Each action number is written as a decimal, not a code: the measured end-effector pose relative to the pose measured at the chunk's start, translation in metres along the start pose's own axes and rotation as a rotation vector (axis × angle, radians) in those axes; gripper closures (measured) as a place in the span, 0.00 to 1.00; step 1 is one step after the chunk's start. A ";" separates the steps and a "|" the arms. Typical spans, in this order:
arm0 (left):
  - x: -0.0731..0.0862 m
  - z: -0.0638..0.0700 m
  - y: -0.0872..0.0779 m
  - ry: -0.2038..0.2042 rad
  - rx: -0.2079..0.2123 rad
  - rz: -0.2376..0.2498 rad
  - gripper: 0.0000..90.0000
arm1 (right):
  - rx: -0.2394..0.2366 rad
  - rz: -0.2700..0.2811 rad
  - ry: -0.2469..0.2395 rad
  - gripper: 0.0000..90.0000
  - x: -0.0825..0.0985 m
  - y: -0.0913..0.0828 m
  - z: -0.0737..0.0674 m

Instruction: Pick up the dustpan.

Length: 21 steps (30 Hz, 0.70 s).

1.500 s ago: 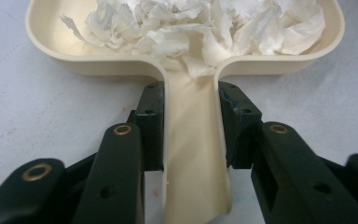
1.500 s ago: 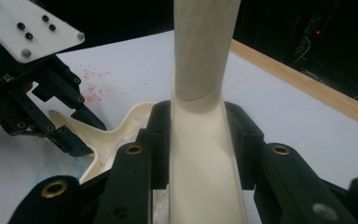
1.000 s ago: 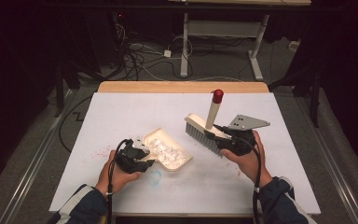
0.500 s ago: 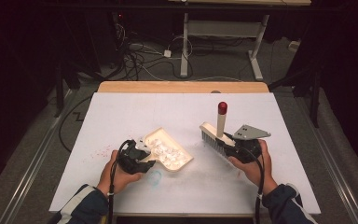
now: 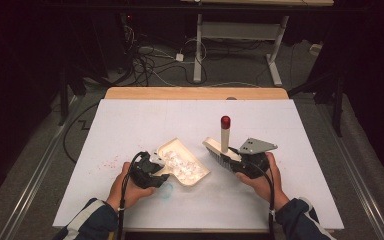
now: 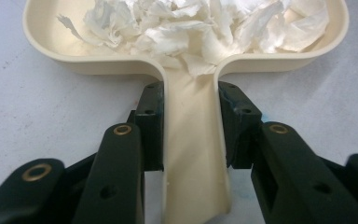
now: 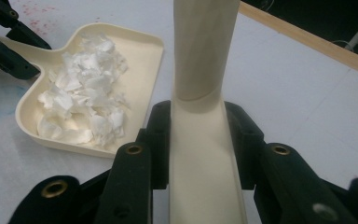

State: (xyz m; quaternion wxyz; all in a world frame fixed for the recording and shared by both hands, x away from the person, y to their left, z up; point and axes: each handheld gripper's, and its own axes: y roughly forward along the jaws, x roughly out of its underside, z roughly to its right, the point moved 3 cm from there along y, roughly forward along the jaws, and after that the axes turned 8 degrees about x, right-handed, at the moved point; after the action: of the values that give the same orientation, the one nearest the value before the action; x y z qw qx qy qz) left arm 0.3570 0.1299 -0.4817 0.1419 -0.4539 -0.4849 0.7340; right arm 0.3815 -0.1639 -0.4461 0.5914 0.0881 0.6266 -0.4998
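**Dustpan and brush, each gripped by the handle**

The cream dustpan lay flat on the white table, just in front of the person, its tray heaped with torn white paper scraps. It looked like thin moulded plastic: light, stiff and rather smooth, so the narrow channel-shaped handle was the sensible place to take hold, close to where it meets the tray. The left hand-held gripper was clenched there, its pads pressing either side of the handle. The scraps were loose and featherlight and would probably spill if the pan tipped sharply.

The brush stood just beside the dustpan to its right, bristle head down near the table and the red-tipped end of its handle pointing up. It seemed equally light and rigid, with soft bristles. The right hand-held gripper was clamped on the flat lower part of its cream handle.

Counted: one dustpan, one brush, one heap of scraps too many to number, and two hand-held grippers. Faint pink specks marked the table left of the pan.
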 end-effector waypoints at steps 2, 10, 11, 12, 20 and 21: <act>0.000 0.000 0.001 0.001 0.007 -0.006 0.71 | -0.008 0.001 -0.006 0.75 0.000 0.001 -0.002; 0.001 -0.001 0.004 -0.003 0.022 -0.018 0.71 | -0.077 0.030 -0.037 0.75 -0.003 0.003 -0.012; 0.001 -0.001 0.005 -0.002 0.021 -0.019 0.71 | -0.091 0.038 -0.045 0.75 -0.003 0.003 -0.013; 0.001 -0.001 0.005 -0.003 0.020 -0.019 0.71 | -0.108 0.043 -0.047 0.75 -0.004 0.004 -0.016; 0.001 -0.001 0.004 -0.001 0.021 -0.019 0.71 | -0.177 0.069 -0.095 0.75 -0.006 0.002 -0.025; 0.001 -0.001 0.004 -0.002 0.022 -0.019 0.71 | -0.193 0.075 -0.088 0.75 -0.007 0.000 -0.026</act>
State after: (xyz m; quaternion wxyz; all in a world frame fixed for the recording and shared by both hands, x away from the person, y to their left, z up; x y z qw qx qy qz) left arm 0.3582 0.1289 -0.4861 0.1534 -0.4471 -0.4814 0.7381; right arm 0.3670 -0.1414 -0.4456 0.6424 0.0322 0.6414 -0.4181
